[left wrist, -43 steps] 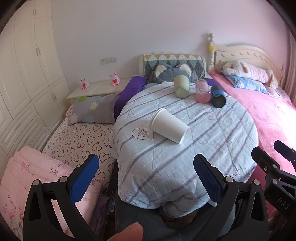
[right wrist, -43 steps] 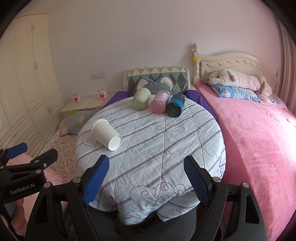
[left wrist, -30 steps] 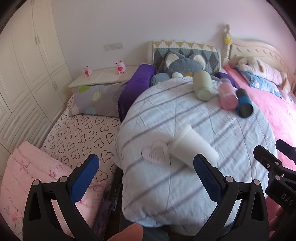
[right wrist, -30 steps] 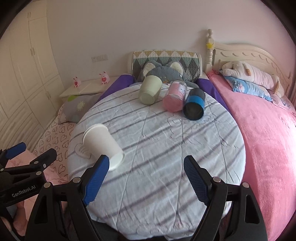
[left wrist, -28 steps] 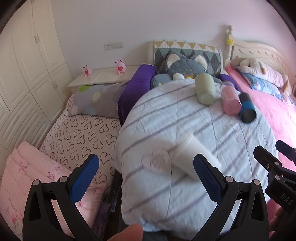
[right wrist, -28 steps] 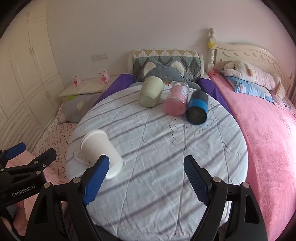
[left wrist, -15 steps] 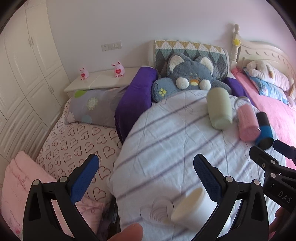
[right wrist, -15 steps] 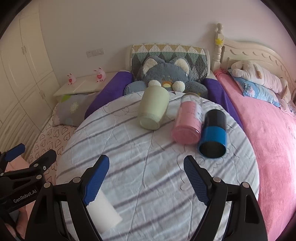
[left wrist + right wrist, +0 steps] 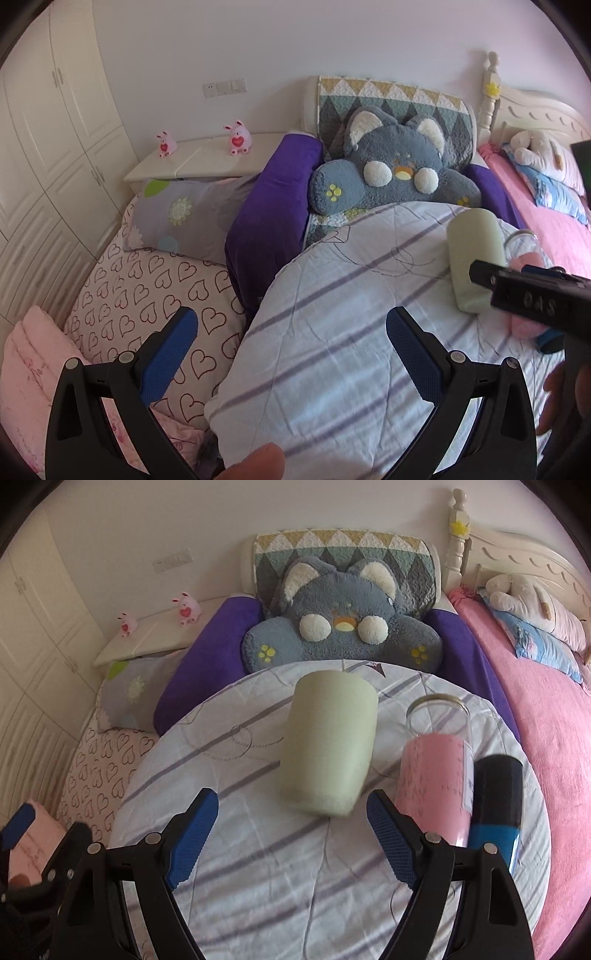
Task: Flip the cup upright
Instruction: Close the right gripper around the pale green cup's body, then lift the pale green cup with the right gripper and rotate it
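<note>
A pale green cup (image 9: 328, 744) lies on its side on the round table with the striped cloth (image 9: 258, 867), its base toward me. It also shows in the left wrist view (image 9: 474, 258). My right gripper (image 9: 291, 812) is open and empty, its blue pads just short of the cup's base, one on either side. My left gripper (image 9: 291, 328) is open and empty over the table's left edge. The right gripper's body crosses the left wrist view at the right. The white paper cup is out of view.
A pink-sleeved glass jar (image 9: 436, 771) and a black and blue cup (image 9: 496, 801) lie right of the green cup. A grey cat plush (image 9: 340, 624) sits behind the table. A pink bed (image 9: 546, 720) is at the right, a heart-print mattress (image 9: 147, 288) at the left.
Both grippers have moved forward over the table toward the green cup. The white paper cup has slid below both views. The right gripper now frames the green cup's base.
</note>
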### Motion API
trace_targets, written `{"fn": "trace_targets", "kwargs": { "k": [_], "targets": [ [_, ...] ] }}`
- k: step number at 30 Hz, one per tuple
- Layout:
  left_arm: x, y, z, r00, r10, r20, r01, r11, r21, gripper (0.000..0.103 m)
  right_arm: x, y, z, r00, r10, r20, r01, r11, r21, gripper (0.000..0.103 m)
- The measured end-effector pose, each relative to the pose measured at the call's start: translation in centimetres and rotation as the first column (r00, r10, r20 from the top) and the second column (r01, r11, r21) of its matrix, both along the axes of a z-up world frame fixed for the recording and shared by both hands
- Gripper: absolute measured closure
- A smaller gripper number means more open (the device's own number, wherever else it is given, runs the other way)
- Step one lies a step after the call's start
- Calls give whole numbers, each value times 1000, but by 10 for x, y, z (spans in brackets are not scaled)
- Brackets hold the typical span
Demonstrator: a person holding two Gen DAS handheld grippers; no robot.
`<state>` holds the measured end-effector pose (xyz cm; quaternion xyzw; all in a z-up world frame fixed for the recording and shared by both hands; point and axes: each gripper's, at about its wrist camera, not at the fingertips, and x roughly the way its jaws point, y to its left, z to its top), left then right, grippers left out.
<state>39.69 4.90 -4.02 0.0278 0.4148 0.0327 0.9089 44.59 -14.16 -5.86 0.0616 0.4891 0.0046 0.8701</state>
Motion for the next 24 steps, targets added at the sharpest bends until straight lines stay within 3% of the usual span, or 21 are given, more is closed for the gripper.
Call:
{"fn": "trace_targets", "kwargs": {
  "k": [9, 20, 24],
  "targets": [
    [24, 9, -16, 999, 4, -35, -5, 1000, -31, 0, 57, -8, -21, 994, -70, -79, 67, 997, -47, 19],
    [28, 6, -23, 999, 3, -54, -5, 999, -42, 0, 81, -13, -48, 983, -62, -173, 48, 995, -87, 19],
    [25, 5, -22, 999, 10, -49, -12, 999, -35, 0, 75, -12, -45, 989, -43, -144, 33, 997, -72, 22]
  ]
}}
